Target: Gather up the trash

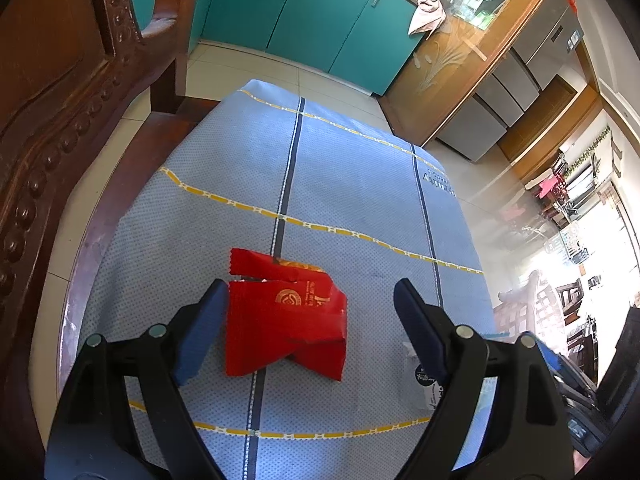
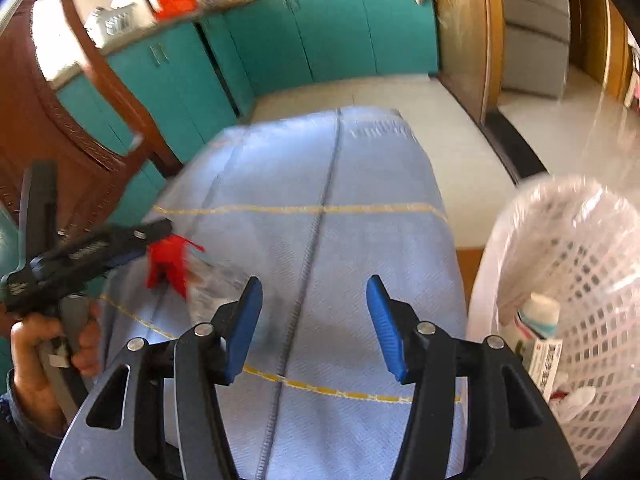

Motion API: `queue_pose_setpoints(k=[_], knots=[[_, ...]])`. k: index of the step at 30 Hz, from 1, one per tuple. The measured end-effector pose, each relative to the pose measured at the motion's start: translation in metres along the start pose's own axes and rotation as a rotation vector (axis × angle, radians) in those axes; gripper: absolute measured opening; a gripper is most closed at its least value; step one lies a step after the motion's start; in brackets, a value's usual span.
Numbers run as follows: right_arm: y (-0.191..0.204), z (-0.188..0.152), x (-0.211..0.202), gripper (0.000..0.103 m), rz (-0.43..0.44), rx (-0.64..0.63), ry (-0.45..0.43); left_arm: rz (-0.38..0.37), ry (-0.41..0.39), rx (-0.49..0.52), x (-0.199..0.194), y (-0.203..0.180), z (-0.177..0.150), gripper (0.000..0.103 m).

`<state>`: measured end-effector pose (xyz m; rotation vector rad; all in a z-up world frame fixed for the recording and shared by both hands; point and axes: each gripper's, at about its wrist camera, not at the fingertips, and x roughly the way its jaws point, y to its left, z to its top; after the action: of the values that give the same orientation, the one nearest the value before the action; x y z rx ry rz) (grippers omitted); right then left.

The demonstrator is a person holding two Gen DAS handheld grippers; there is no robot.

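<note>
My left gripper (image 1: pixel 310 320) hangs low over the blue cloth (image 1: pixel 352 184) with its jaws spread wide. The red wrapper (image 1: pixel 286 320) lies flat on the cloth between them, touching or nearly touching one blue pad (image 1: pixel 200 336) and well apart from the other. Just beside that far finger a clear plastic wrapper (image 1: pixel 426 384) lies on the cloth, partly hidden behind the black arm. A carved wooden chair back (image 1: pixel 60 92) rises close along one side.

The red wrapper is crumpled and folded, with its serrated end pointing away from me and its long axis running roughly along the cloth's dark stripe.

My right gripper (image 2: pixel 316 324) is also spread open, over bare cloth. Beside it stands a white mesh basket (image 2: pixel 592 280) lined with a clear bag, with scraps inside. That view is motion-blurred, so the red wrapper (image 2: pixel 170 264) there is only a smear.
</note>
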<state>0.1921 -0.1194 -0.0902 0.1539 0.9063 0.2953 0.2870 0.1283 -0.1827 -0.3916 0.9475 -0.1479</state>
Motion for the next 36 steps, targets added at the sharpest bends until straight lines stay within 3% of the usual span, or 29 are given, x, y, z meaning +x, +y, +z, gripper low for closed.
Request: queue_pose_setpoints(k=[2, 6, 12, 17, 25, 29, 36], knots=[[0.015, -0.001, -0.005, 0.058, 0.035, -0.074, -0.012, 0.001, -0.001, 0.002, 0.000, 0.000, 0.000, 0.085], [0.036, -0.004, 0.005, 0.058, -0.041, -0.181, 0.001, 0.000, 0.001, 0.008, 0.001, 0.000, 0.000, 0.085], [0.024, 0.006, 0.033, 0.058, -0.133, -0.175, 0.043, 0.002, -0.002, 0.010, 0.000, 0.001, 0.000, 0.086], [-0.001, 0.020, 0.037, 0.058, -0.219, -0.130, 0.021, 0.021, -0.006, 0.021, 0.000, -0.001, 0.000, 0.086], [-0.017, 0.026, 0.017, 0.060, -0.159, -0.073, -0.039, 0.020, -0.004, 0.027, 0.000, -0.004, -0.001, 0.086], [-0.014, 0.022, -0.001, 0.068, -0.117, -0.048, -0.072, 0.025, -0.004, 0.025, 0.000, -0.004, -0.001, 0.086], [-0.007, 0.015, 0.015, 0.071, -0.121, -0.029, -0.024, 0.034, -0.006, 0.034, 0.001, -0.005, -0.001, 0.086]])
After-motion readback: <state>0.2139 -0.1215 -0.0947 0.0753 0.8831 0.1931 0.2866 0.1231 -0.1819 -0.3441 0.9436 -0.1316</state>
